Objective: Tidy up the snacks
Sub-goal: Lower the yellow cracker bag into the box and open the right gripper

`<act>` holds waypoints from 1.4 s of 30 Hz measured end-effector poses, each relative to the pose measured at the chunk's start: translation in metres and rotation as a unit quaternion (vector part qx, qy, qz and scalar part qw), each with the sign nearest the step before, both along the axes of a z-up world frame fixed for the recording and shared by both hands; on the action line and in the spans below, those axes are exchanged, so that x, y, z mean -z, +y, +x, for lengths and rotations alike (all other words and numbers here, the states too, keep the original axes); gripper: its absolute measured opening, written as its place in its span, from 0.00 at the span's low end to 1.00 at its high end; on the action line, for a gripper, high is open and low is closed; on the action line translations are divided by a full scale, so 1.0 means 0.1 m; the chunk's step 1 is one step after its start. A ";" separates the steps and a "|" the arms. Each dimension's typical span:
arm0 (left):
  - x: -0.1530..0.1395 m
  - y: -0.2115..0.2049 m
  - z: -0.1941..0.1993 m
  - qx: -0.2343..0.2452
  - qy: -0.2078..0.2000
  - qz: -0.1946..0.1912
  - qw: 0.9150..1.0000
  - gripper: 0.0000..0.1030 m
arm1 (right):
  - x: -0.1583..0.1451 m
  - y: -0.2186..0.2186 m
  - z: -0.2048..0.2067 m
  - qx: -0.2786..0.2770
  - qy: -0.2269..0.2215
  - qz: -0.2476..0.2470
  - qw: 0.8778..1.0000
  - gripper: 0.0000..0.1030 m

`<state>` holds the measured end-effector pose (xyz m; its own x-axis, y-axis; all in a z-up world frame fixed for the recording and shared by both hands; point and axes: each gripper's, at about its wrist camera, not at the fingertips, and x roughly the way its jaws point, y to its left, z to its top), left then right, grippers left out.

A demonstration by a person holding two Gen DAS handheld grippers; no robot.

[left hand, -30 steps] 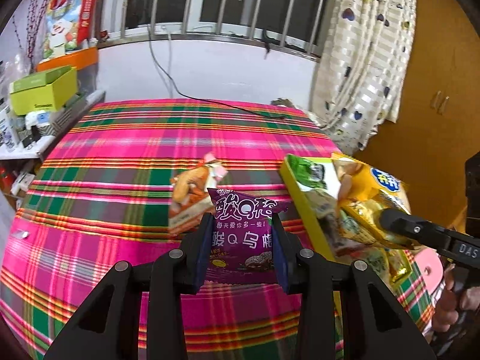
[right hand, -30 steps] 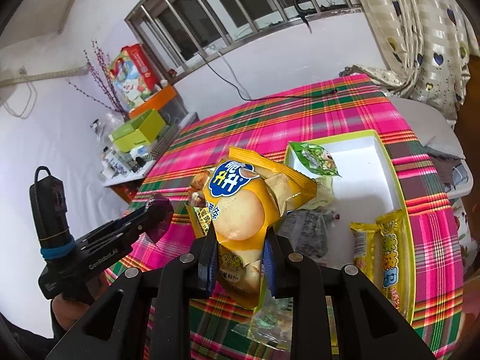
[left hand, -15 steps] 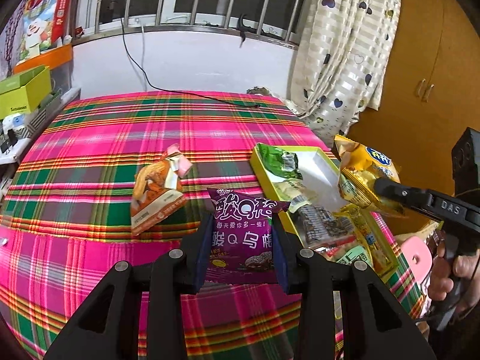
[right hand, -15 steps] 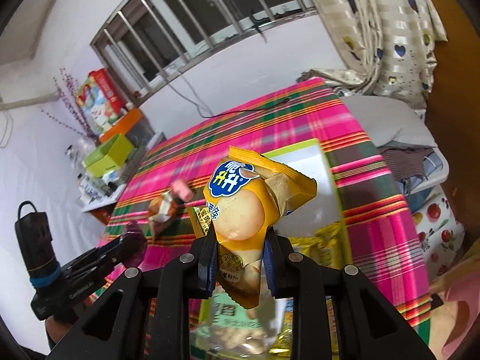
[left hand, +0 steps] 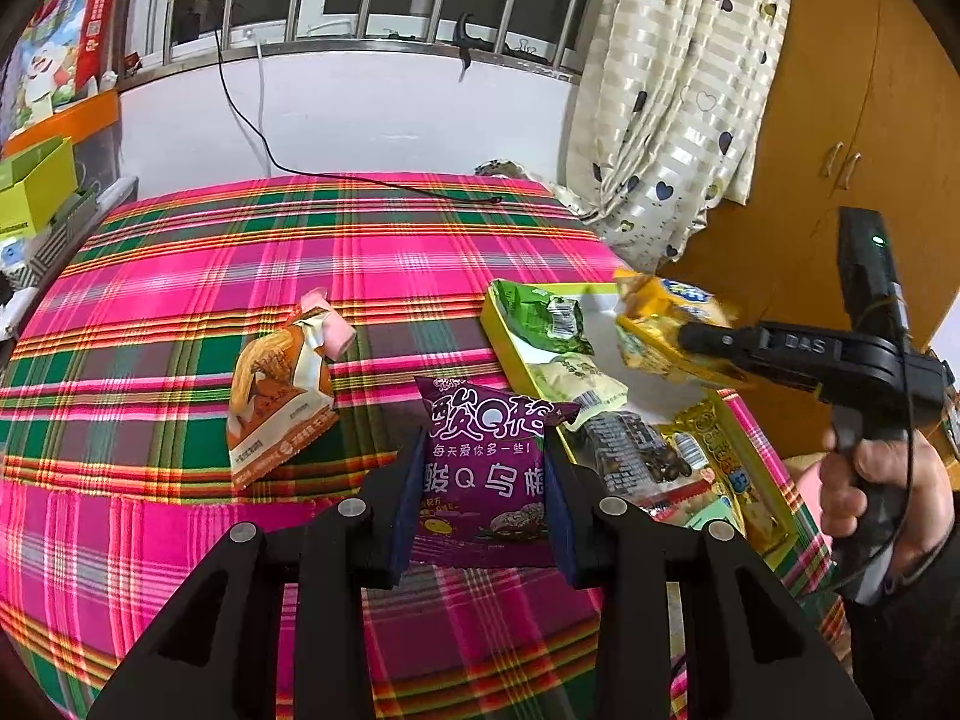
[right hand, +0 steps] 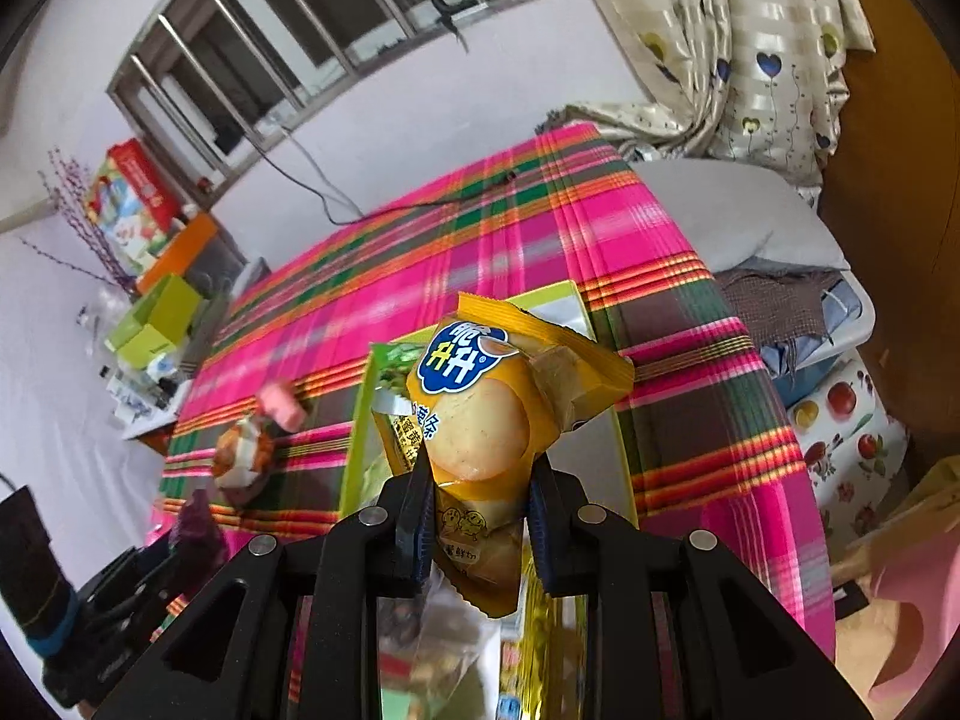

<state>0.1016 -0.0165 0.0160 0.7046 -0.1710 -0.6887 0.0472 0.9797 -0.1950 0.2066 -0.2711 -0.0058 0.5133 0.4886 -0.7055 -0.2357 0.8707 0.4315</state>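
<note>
My left gripper is shut on a purple snack packet, held just above the plaid tablecloth. An orange snack bag with a pink sweet lies on the cloth to its left. To the right stands a green-rimmed box with several snack packs inside. My right gripper is shut on a yellow chip packet, held over that box. In the left wrist view the right gripper holds the yellow packet above the box's far right side.
A plaid cloth covers the table. A black cable runs along its far edge below the barred window. Green and orange boxes stack on a shelf at left. Curtain and wooden cabinet stand right. A person's hand grips the right tool.
The right gripper has carried the yellow packet rightward and down over the box. The left gripper with the purple packet has swung a little toward the box; both grips are unchanged.
</note>
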 end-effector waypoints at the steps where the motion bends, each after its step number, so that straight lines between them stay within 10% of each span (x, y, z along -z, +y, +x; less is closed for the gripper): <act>1: 0.01 0.00 0.02 0.000 0.001 0.000 1.000 0.36 | 0.02 0.02 0.05 0.000 0.004 -0.001 1.000 0.23; 23: 0.05 -0.14 0.18 0.016 0.013 -0.002 1.000 0.36 | 0.03 -0.04 0.19 -0.007 -0.015 -0.032 0.999 0.41; 28: 0.02 -0.19 0.20 0.020 0.013 0.000 1.000 0.36 | -0.01 -0.10 0.02 -0.010 -0.031 -0.031 0.999 0.20; 42: -0.02 -0.76 0.55 0.094 0.017 0.021 0.995 0.36 | -0.01 -0.29 -0.04 -0.007 -0.036 -0.012 0.999 0.18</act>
